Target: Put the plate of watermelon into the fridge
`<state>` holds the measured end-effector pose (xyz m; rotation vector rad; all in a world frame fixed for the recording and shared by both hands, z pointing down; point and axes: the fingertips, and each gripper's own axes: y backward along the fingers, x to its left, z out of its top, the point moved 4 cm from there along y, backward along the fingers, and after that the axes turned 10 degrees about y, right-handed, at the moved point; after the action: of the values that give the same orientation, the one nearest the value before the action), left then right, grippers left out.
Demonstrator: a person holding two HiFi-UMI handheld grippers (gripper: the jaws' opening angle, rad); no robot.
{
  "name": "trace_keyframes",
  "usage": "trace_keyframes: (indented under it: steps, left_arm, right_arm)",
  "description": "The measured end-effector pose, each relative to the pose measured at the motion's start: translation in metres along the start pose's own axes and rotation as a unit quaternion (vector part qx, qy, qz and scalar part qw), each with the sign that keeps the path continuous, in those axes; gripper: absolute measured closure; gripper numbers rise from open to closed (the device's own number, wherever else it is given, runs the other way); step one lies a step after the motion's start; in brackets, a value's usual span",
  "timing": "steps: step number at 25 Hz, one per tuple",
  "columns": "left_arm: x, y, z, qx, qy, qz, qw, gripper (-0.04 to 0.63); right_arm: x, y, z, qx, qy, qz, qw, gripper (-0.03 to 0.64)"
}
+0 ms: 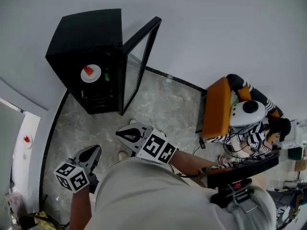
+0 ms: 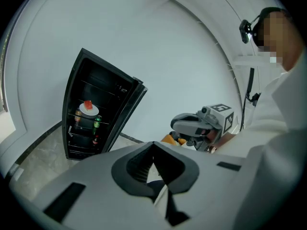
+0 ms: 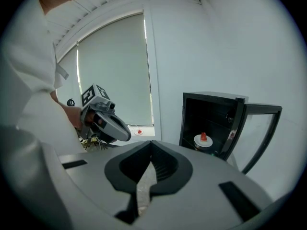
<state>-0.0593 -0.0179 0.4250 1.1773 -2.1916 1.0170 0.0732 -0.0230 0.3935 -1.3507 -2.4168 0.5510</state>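
Observation:
The black fridge [image 1: 86, 37] stands against the wall with its glass door [image 1: 139, 63] swung open. Inside, on a shelf, sits the white plate of watermelon [image 1: 90, 73], also visible in the left gripper view [image 2: 88, 110] and the right gripper view [image 3: 203, 140]. Both grippers hang low in front of my body, well away from the fridge. My left gripper [image 1: 94, 151] is shut with nothing between its jaws [image 2: 153, 153]. My right gripper [image 1: 122, 136] is also shut and empty [image 3: 150, 155].
Bottles [image 2: 97, 123] stand on the fridge shelves beside and below the plate. A second small plate with a red piece [image 1: 27, 139] lies on a white ledge at the left. At the right are an orange chair [image 1: 217, 107] and a seated person [image 1: 254, 123] amid cables.

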Motion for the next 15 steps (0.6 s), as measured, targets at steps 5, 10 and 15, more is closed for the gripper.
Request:
trace_keyframes:
  steps: [5,10,15]
  left_arm:
    - [-0.006,-0.004,-0.002,0.003,-0.004,-0.008,1.0,0.584]
    - [-0.011,-0.005,0.002,0.002,-0.014,-0.022,0.9997,0.583]
    - [-0.016,-0.009,0.005,0.0,-0.008,-0.051,0.9987,0.584]
  right_arm:
    - [0.001,0.009,-0.004,0.0,-0.006,-0.008,1.0,0.601]
    - [0.003,0.014,-0.006,0.0,-0.008,-0.017,1.0,0.601]
    - [0.003,0.016,-0.007,0.001,-0.012,-0.023,1.0,0.601]
